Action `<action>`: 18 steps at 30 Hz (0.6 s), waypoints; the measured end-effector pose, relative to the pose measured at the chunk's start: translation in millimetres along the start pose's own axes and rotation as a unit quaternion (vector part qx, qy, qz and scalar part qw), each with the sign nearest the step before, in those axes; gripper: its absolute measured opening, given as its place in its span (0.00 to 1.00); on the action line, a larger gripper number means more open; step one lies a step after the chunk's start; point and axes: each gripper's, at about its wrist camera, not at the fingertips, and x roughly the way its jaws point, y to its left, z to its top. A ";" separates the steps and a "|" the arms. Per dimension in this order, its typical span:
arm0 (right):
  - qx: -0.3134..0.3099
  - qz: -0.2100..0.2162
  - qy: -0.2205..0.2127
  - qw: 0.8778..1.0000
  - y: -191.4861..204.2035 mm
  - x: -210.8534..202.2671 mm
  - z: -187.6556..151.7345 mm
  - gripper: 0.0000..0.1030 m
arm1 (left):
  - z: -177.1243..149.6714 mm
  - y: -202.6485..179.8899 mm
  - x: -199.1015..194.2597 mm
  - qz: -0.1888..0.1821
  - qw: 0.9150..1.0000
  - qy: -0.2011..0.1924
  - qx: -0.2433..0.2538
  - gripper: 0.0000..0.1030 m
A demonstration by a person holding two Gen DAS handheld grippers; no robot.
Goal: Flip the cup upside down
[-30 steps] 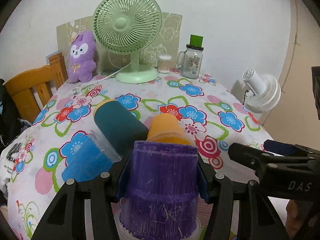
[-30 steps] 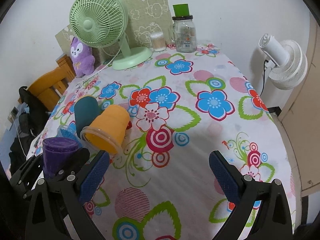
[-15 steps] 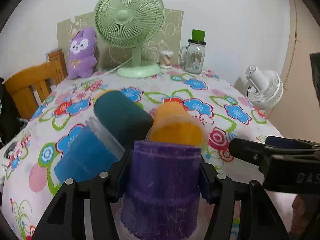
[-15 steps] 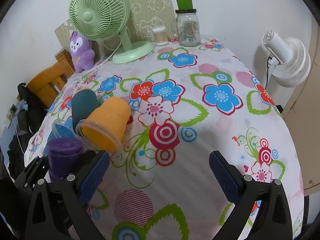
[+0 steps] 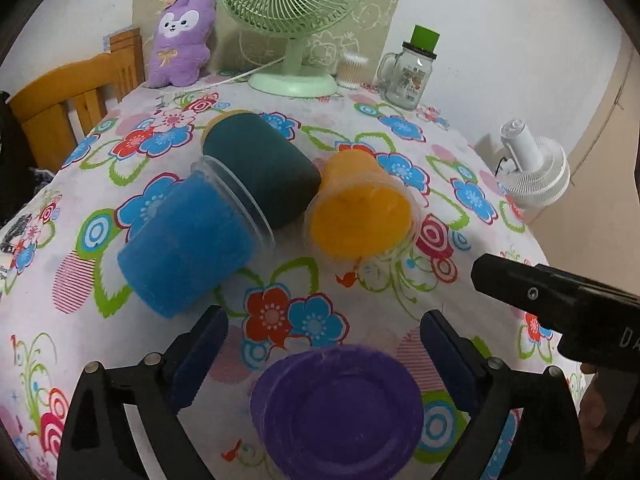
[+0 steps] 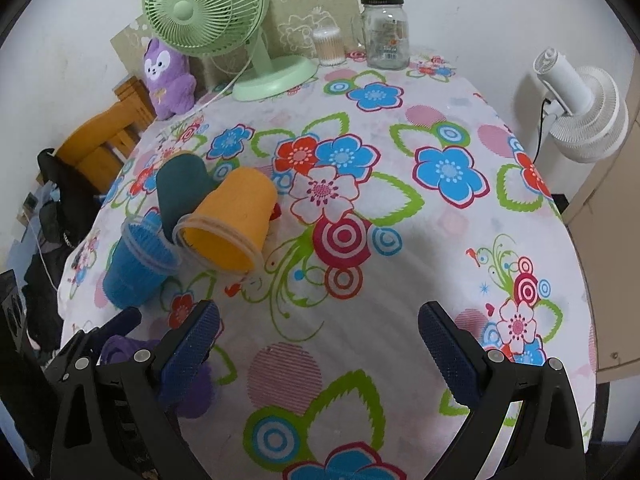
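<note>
A purple cup (image 5: 338, 408) stands upside down on the flowered tablecloth, its flat base facing up, just below and between my open left fingers. My left gripper (image 5: 324, 344) is open above it and holds nothing. The purple cup also shows partly hidden in the right wrist view (image 6: 120, 350), behind my right gripper's left finger. An orange cup (image 5: 362, 210), a blue cup (image 5: 186, 240) and a dark teal cup (image 5: 260, 168) lie on their sides beyond it. My right gripper (image 6: 320, 344) is open and empty over the tablecloth.
A green desk fan (image 5: 294, 20), a purple plush toy (image 5: 180, 40), a glass jar with a green lid (image 5: 410, 72) and a cotton-swab pot (image 5: 350, 70) stand at the table's far edge. A wooden chair (image 5: 72, 96) is at the left, a white fan (image 5: 534, 168) at the right.
My left gripper has opened and let go of the purple cup, then risen above it. The cup now stands upside down on the cloth. My right gripper stayed open, shifting only slightly.
</note>
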 end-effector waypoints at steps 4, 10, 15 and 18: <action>-0.010 0.002 0.013 1.000 3.6 -0.2 0.8 0.98 | -0.9 0.4 -1.8 0.005 1.000 0.015 -0.005 0.95; -0.006 0.012 0.035 0.999 6.8 -4.5 2.7 0.98 | -0.8 5.2 -10.9 0.019 0.999 0.037 -0.015 0.95; -0.015 0.017 0.037 0.999 10.9 -26.1 11.2 0.98 | 13.1 1.9 -35.2 0.023 0.999 0.044 -0.021 0.95; -0.013 0.027 0.031 0.999 11.1 -42.5 17.8 0.98 | 23.2 -4.2 -52.3 0.027 0.999 0.041 -0.015 0.97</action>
